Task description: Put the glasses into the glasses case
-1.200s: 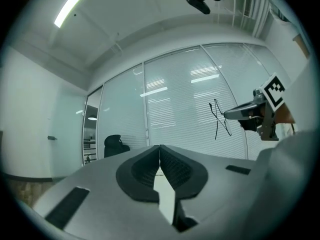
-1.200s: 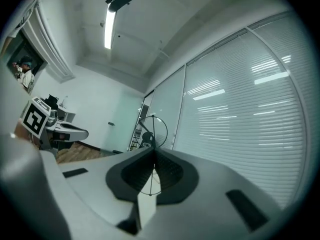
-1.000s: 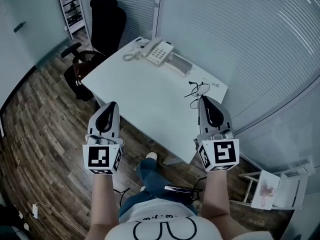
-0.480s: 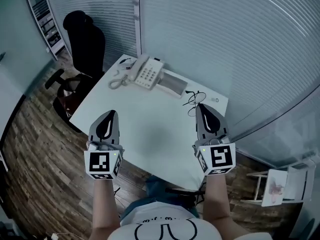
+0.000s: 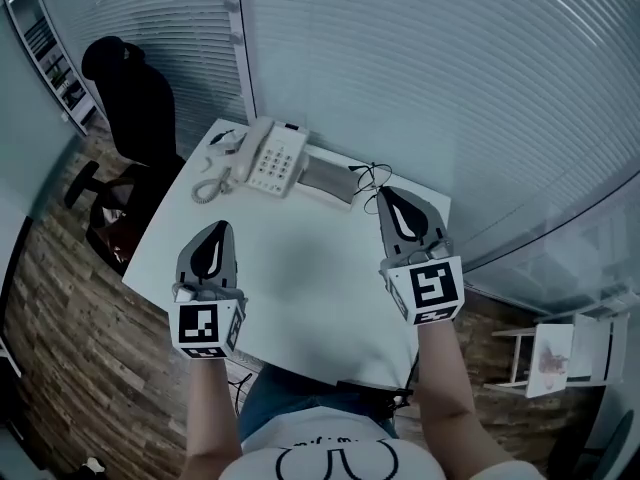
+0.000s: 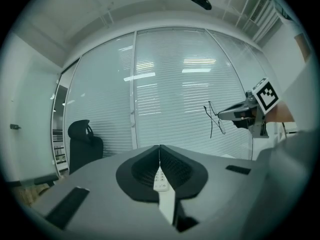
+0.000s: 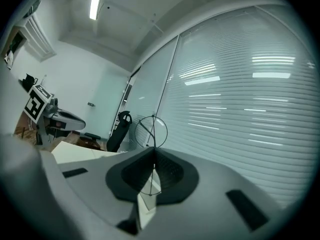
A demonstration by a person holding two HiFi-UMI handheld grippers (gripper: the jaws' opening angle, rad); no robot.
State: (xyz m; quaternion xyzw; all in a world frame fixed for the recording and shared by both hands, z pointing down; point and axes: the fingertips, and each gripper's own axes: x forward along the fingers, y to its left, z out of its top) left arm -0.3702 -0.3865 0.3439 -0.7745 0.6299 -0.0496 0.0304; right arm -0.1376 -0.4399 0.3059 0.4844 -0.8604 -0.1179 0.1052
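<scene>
Thin wire-framed glasses (image 5: 371, 176) hang from the tip of my right gripper (image 5: 384, 193), which is shut on them above the far right part of the white desk (image 5: 300, 298). In the right gripper view a round lens rim (image 7: 153, 116) stands just past the closed jaws. The left gripper view shows the glasses (image 6: 212, 119) dangling from the right gripper (image 6: 235, 115). A flat grey glasses case (image 5: 328, 178) lies on the desk left of the glasses, beside the telephone. My left gripper (image 5: 213, 228) hovers over the desk's near left, shut and empty.
A white telephone (image 5: 270, 156) with a coiled cord sits at the desk's far edge. A black office chair (image 5: 130, 108) stands left of the desk. Glass walls with blinds (image 5: 450, 78) close the far side. A small white stool (image 5: 550, 353) stands on the floor at right.
The view has swung over the desk. Both grippers now hang above it, and the right one has carried the glasses nearer to the grey case. Both jaws stay shut.
</scene>
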